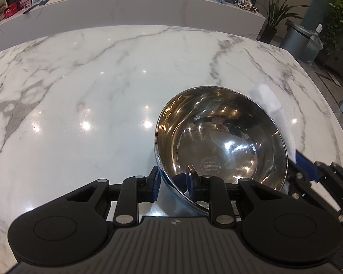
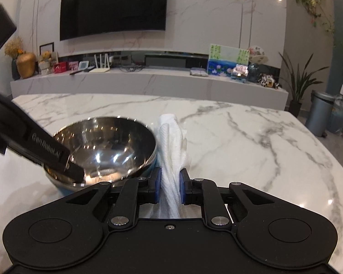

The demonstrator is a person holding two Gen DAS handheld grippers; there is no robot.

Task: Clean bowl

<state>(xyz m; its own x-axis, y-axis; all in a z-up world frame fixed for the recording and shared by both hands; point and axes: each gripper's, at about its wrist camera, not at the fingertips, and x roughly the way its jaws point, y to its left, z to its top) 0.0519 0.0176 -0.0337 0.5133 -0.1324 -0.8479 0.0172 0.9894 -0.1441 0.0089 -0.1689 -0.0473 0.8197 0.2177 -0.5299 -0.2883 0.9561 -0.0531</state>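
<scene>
Bowl (image 1: 219,141) of polished steel, its rim pinched by the left gripper (image 1: 175,182): one blue-padded finger sits inside the wall and the other outside, at about six o'clock on the rim in the left wrist view. It is tilted, the open mouth turned toward that camera, over a white marble table (image 1: 80,91) with grey veins. A round stamped mark with small writing shows on the inner bottom (too fine and too mirrored to read). The bowl fills the four o'clock part of the left view.

In the right wrist view the same bowl (image 2: 107,146) lies at about nine o'clock from the right gripper (image 2: 170,182), just beside it. That gripper is clenched on a white cloth (image 2: 171,146), a ribbed towel that stands up between the two blue pads and rises above them; the cloth is beside the bowl's outer wall, and whether it touches cannot be told. The left gripper's black arm (image 2: 45,150) crosses in from ten o'clock and reaches the near rim; it bears the printed words "GenRobot.AI".

In the left view the cloth (image 1: 267,98) shows as a pale blur at two o'clock behind the bowl, with the right gripper's black linkage (image 1: 320,178) at four o'clock.

Beyond the table, a dark television (image 2: 113,6) hangs at twelve o'clock, and a grey bin (image 2: 320,116) stands at three o'clock.
</scene>
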